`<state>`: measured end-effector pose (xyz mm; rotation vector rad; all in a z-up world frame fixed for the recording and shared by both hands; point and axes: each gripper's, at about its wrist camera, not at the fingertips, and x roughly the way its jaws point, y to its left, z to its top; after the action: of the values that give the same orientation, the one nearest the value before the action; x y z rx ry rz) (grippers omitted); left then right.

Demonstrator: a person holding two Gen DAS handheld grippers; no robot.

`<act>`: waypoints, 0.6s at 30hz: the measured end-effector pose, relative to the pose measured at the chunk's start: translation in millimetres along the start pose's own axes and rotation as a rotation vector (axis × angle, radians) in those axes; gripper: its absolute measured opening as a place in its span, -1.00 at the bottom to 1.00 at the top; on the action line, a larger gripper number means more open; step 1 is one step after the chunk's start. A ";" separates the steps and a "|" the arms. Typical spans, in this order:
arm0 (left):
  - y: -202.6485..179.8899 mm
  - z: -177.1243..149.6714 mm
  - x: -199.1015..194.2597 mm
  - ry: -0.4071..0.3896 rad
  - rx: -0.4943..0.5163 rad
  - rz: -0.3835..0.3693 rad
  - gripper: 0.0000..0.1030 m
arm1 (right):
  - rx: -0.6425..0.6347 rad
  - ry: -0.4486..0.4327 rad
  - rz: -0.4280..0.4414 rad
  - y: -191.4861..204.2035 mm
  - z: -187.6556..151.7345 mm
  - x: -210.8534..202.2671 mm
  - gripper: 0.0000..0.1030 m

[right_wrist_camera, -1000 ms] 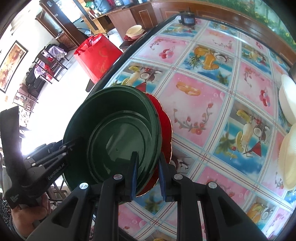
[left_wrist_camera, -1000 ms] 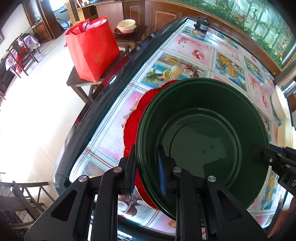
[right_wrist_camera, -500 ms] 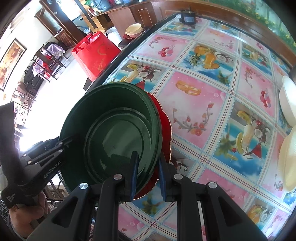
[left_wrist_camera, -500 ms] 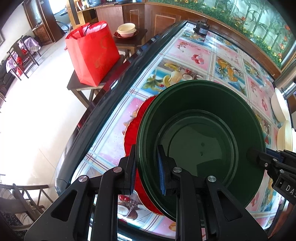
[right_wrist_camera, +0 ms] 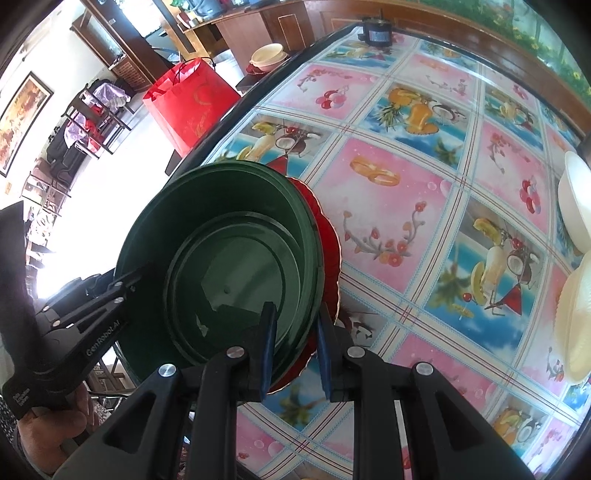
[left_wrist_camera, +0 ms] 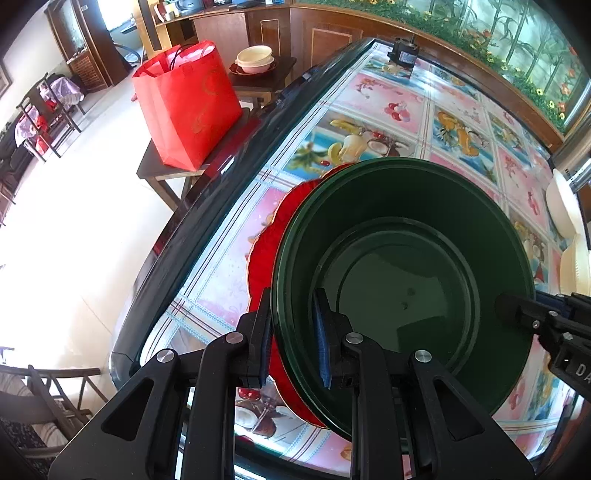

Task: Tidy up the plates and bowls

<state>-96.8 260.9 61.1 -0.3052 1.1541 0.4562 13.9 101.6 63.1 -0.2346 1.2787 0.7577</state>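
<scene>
A dark green bowl (left_wrist_camera: 402, 280) sits stacked on a red scalloped plate (left_wrist_camera: 269, 243), both held tilted above the fruit-patterned table. My left gripper (left_wrist_camera: 291, 332) is shut on the near rim of the stack. My right gripper (right_wrist_camera: 295, 343) is shut on the opposite rim, with the green bowl (right_wrist_camera: 221, 266) and red plate (right_wrist_camera: 328, 251) between its blue pads. The right gripper's tip (left_wrist_camera: 532, 317) shows at the bowl's far edge in the left wrist view. The left gripper (right_wrist_camera: 122, 291) reaches in from the left in the right wrist view.
Cream bowls (right_wrist_camera: 576, 206) and a cream plate (right_wrist_camera: 576, 321) lie at the table's right edge. A red paper bag (left_wrist_camera: 184, 103) stands on a small side table beyond the table edge (left_wrist_camera: 207, 206). A small black device (right_wrist_camera: 376, 31) sits at the far end.
The held stack has shifted slightly nearer and lower in both views. Both grips are unchanged.
</scene>
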 end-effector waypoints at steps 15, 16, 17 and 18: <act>-2.7 -0.6 -2.5 -0.025 -0.019 -0.045 0.15 | 0.014 -0.001 0.051 -0.5 -1.4 1.8 -0.31; -2.6 0.0 -5.1 -0.033 -0.021 -0.037 0.28 | 0.013 -0.009 0.054 -1.0 -1.7 -1.9 -0.23; -1.5 0.7 -7.5 -0.038 -0.024 -0.036 0.31 | 0.011 -0.013 0.054 -0.5 -1.8 -4.1 -0.22; -0.3 1.8 -10.5 -0.044 -0.028 -0.039 0.31 | 0.010 -0.019 0.055 -1.0 -2.0 -7.2 -0.22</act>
<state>-98.7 259.5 71.5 -0.3397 1.0982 0.4429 12.3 97.0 68.8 -0.1841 1.2754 0.7982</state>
